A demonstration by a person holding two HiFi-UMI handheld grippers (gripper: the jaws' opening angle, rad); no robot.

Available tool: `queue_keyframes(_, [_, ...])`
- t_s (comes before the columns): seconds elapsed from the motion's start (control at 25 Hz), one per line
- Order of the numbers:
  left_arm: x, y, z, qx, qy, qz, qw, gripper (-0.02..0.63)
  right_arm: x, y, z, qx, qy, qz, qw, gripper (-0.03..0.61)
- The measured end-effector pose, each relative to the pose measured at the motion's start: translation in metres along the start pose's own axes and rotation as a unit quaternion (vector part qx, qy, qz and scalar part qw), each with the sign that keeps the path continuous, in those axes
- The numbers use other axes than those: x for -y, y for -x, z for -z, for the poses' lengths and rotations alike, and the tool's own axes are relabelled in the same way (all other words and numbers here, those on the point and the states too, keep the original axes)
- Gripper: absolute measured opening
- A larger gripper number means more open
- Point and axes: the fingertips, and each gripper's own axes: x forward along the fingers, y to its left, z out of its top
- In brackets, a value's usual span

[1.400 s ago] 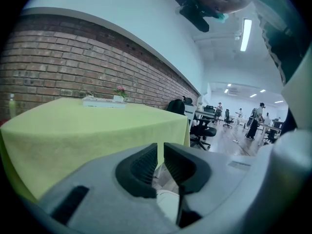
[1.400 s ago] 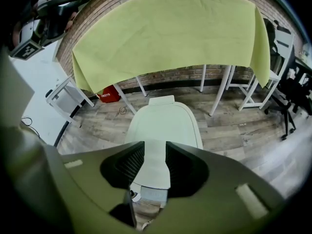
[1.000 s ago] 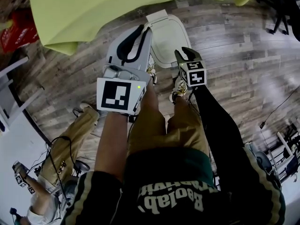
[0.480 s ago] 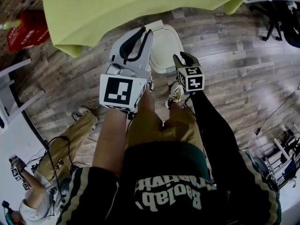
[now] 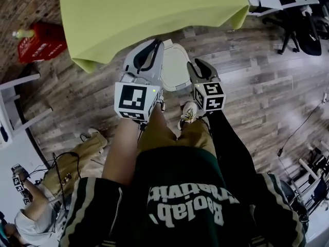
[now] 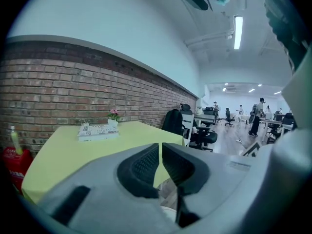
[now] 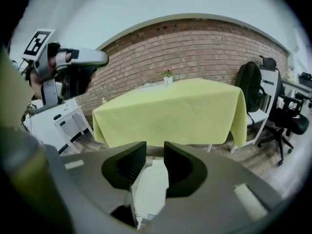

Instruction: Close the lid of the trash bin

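The white trash bin (image 5: 177,68) stands on the wood floor in front of the person's feet, and its lid lies flat on top. In the head view both grippers hang above it. My left gripper (image 5: 156,43) is over the bin's left edge, its black pads nearly touching and nothing between them (image 6: 160,150). My right gripper (image 5: 198,64) hangs at the bin's right edge. Its jaws stand apart, closing slightly, with nothing between them (image 7: 155,152). Through that gap the white lid (image 7: 150,189) shows far below.
A table under a yellow-green cloth (image 5: 149,14) stands just beyond the bin. A red crate (image 5: 41,42) and a white stand (image 5: 15,102) are at the left, office chairs (image 5: 303,24) at the far right. Another person (image 5: 67,169) crouches at lower left.
Both grippers have risen away from the bin towards the camera, the right one more. The bin and floor now look smaller and farther below.
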Motion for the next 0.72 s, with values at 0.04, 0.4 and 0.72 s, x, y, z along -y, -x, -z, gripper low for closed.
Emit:
queue_keyframes(0.04, [0.002, 0.001, -0.005, 0.001, -0.003, -0.002, 1.0000, 0.025, -0.003, 0.006, -0.013, 0.013, 0.005, -0.004, 1.000, 0.127])
queue_keyframes(0.4, [0.027, 0.006, -0.050, 0.004, -0.038, -0.005, 0.9993, 0.025, -0.019, 0.073, -0.127, 0.127, 0.053, -0.022, 0.990, 0.127])
queue_keyframes(0.72, [0.048, 0.020, -0.095, 0.021, -0.072, -0.022, 0.9970, 0.025, -0.017, 0.130, -0.188, 0.200, 0.082, -0.028, 0.976, 0.124])
